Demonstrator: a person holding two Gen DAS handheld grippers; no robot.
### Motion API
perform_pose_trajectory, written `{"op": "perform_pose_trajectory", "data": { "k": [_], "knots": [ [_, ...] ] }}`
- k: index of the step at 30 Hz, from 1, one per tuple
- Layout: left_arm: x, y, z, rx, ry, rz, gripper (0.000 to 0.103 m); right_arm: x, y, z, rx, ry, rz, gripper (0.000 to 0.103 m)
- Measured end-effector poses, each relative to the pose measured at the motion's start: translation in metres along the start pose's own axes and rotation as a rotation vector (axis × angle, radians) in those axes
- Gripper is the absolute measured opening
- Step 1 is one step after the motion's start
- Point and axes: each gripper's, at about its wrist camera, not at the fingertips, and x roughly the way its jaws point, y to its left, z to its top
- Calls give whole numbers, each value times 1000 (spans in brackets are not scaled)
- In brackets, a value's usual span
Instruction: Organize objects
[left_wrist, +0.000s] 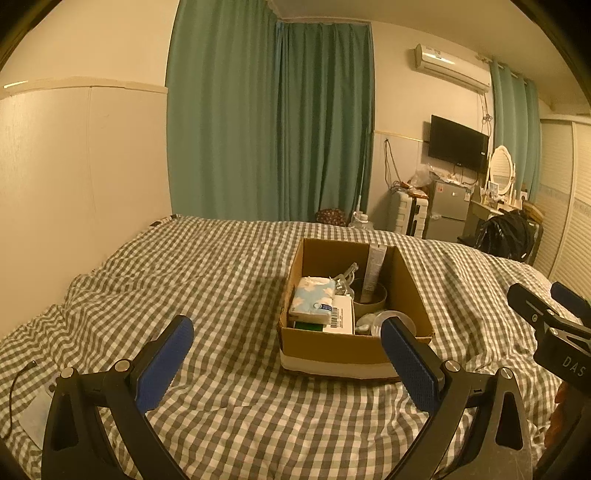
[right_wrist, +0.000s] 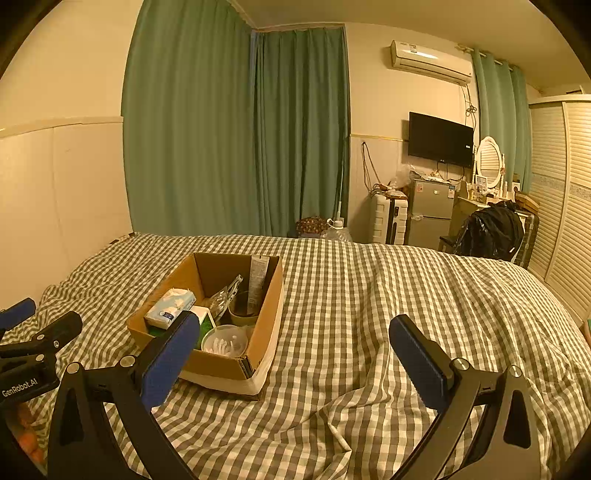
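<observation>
Left wrist view: left gripper (left_wrist: 286, 345) has its blue-padded jaws spread wide, nothing between them, hovering above the grey-and-white checked bedcover (left_wrist: 221, 280). Open brown cardboard box (left_wrist: 332, 349) sits on the cover just ahead, slightly right of centre. Inside it: a pale blue-and-white tissue pack (left_wrist: 313, 302) lying on a white barcoded carton (left_wrist: 341, 315), a grey tube (left_wrist: 373, 273) standing against the far wall, a dark round cup (left_wrist: 371, 301), and a clear round lidded tub (left_wrist: 391, 321) at the near right corner.

Right wrist view: right gripper (right_wrist: 295, 343) also wide apart and empty, aimed at bare cover to the right of the box (right_wrist: 218, 363); tissue pack (right_wrist: 170, 308) and clear tub (right_wrist: 226, 341) visible.

Everything appears already boxed, so the task looks near its end or not yet begun; cannot tell which.

Risks: soft, rumpled bedding gives the box no firm base, so pressing on one wall could tip it. The leaning tube could topple if nudged. Items are packed close, so wide jaws may catch a neighbour.
</observation>
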Motion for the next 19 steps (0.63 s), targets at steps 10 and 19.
{"op": "perform_pose_trajectory", "data": {
  "k": [10, 19],
  "knots": [
    [-1, -3, -2, 14, 6, -6, 103, 1, 0, -1, -1, 3, 2, 103],
    [0, -5, -3, 12, 5, -6, 103, 2, 1, -4, -2, 8, 7, 103]
  ]
}}
